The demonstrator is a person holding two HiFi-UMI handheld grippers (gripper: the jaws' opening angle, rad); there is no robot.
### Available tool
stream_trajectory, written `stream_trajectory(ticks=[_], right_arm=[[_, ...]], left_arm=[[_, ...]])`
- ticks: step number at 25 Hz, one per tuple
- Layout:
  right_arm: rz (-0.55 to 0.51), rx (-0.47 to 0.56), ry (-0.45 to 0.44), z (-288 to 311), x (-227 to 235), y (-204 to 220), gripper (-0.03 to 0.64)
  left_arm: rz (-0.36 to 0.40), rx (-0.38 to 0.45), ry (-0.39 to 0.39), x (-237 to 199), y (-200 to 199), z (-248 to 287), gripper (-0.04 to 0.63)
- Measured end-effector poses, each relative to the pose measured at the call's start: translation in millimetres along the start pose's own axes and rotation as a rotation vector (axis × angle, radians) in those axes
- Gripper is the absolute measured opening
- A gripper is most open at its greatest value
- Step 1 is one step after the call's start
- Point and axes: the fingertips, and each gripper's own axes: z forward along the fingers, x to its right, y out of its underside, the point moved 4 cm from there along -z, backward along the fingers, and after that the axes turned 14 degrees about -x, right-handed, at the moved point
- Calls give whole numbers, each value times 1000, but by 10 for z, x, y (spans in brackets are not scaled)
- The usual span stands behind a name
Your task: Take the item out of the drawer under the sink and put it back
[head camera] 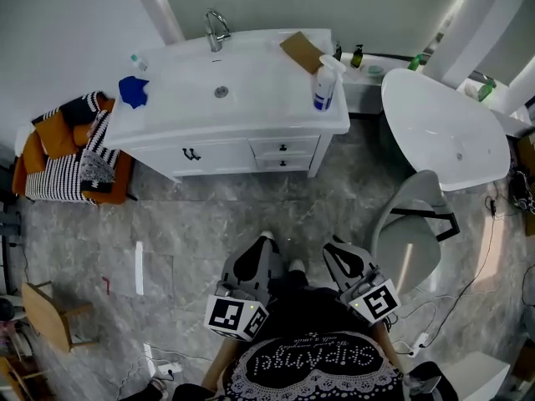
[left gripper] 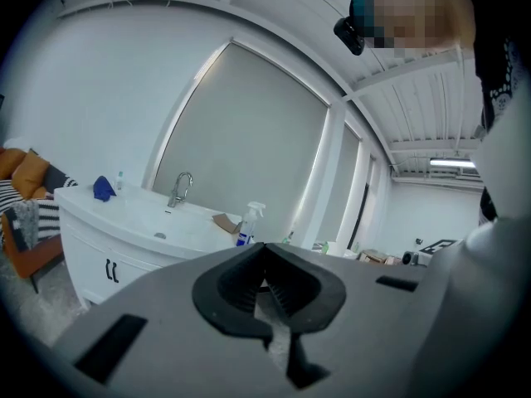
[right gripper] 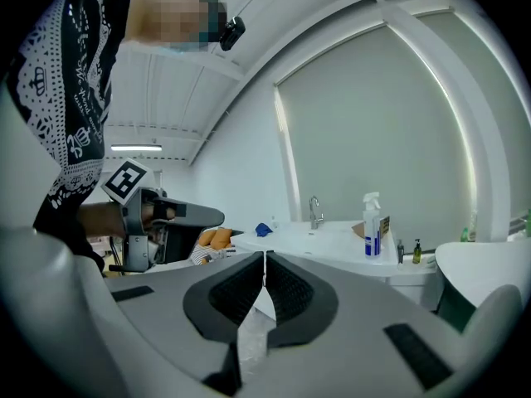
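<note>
The white sink cabinet stands across the floor ahead of me, its two small drawers closed at the right under the basin; no item from inside shows. My left gripper and right gripper are held side by side low in the head view, well short of the cabinet. Both are shut and hold nothing. The left gripper view looks past the closed left gripper at the cabinet. The right gripper view looks past the closed right gripper at the cabinet and the left gripper beside it.
On the counter are a spray bottle, a blue cloth, a brown card and the faucet. A white bathtub and white chair stand to the right. An orange sofa and wooden stool are on the left.
</note>
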Motion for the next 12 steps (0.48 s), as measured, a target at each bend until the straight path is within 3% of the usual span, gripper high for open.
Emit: stream_trajectory(ticks=[5,12], right_arm=[[38,-37,20,290,136,-14,20],[41,-12,53,782,213,-395,20]], left_arm=[[-24,-20,2,-274,-72,124,5],[-6,-37,16,-762,-416,287,5]])
